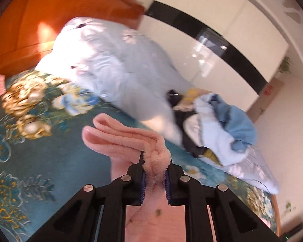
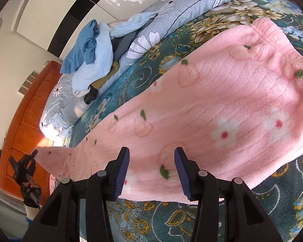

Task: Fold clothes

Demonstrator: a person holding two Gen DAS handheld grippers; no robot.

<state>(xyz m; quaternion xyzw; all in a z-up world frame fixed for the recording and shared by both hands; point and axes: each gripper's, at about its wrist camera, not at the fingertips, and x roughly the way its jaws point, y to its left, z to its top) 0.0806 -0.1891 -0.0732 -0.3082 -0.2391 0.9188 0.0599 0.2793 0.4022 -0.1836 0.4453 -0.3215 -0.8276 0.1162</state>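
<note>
From the left wrist, the left gripper (image 1: 156, 164) pinches a bunched hem of the pink trousers (image 1: 123, 139) above the bed (image 1: 40, 151), while from the right wrist the right gripper (image 2: 151, 171) hangs wide open, empty, over the trousers' spread leg

Sunlight is glaring off the orange wooden headboard (image 1: 50, 10) beyond my bed (image 1: 50, 151), and white walls (image 1: 222, 10) are curving around.

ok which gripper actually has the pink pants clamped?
The left gripper: its jaws pinch a bunched end of the pink pants. The right gripper is open above the fabric, holding nothing.
</note>
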